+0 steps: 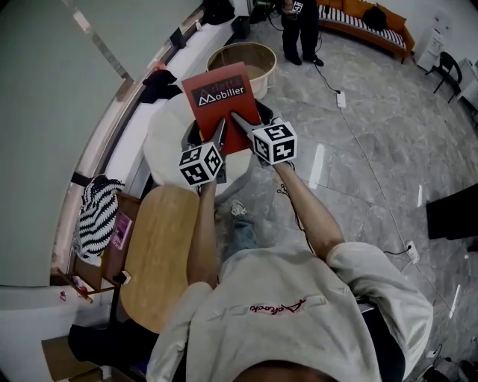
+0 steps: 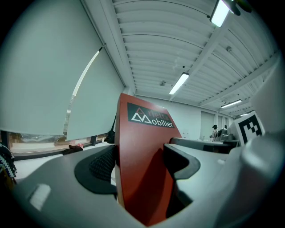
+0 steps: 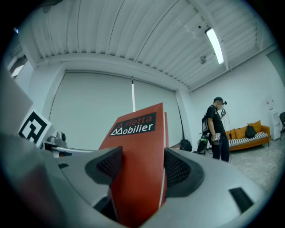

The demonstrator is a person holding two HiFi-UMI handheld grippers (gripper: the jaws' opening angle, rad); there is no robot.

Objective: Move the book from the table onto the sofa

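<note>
The left claw (image 2: 140, 162) is clamped tight on the near left edge of the thin red hardcover book (image 1: 222, 101), which is held up over the round white table (image 1: 166, 142). Just beside it, the right claw (image 3: 143, 165) pinches the book's near right edge.

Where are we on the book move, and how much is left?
Done: the red book is gripped; the left hand-held gripper and the right hand-held gripper are both shut on its near edge. In hand: the book is held tipped up over the white table. Left: carry it across the room to the orange sofa and set it down there.
</note>
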